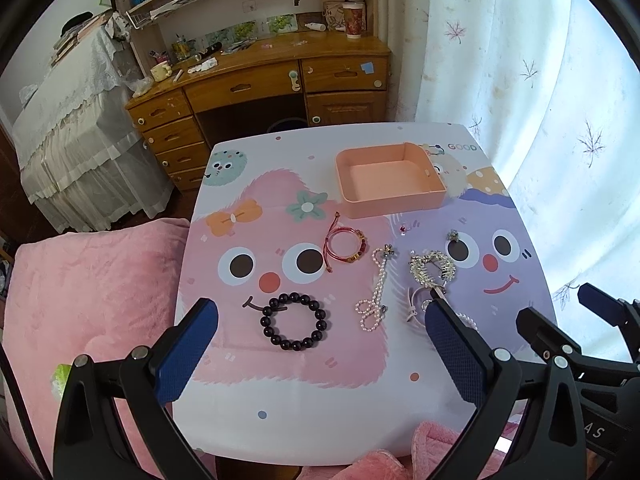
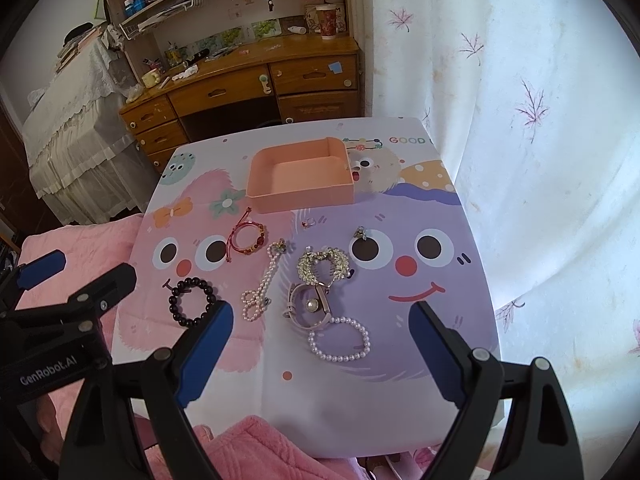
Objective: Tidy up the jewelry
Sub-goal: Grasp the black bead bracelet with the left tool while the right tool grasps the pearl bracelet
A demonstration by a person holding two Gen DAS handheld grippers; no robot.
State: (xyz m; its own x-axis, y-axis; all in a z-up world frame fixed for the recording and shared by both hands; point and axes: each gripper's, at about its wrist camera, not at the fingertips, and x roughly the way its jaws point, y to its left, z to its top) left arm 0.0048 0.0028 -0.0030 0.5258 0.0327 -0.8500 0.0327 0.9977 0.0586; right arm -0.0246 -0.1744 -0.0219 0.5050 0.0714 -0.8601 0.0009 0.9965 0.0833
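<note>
Both grippers spread wide, nothing held, jewelry laid out ahead

Left gripper frames the black bead bracelet; right gripper straddles the pearl bracelet, nearest of all, lying flat on the table; beyond them, the empty pink tray sits well apart.

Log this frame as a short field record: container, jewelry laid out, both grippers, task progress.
container: pink tray, nothing visible inside, at far side of table
jewelry: black bead bracelet, red cord bracelet, pearl strand, rhinestone hair comb, watch, pearl bracelet, all on the table
left gripper: open, holding nothing
right gripper: open, holding nothing
progress: no piece in the tray yet
</note>
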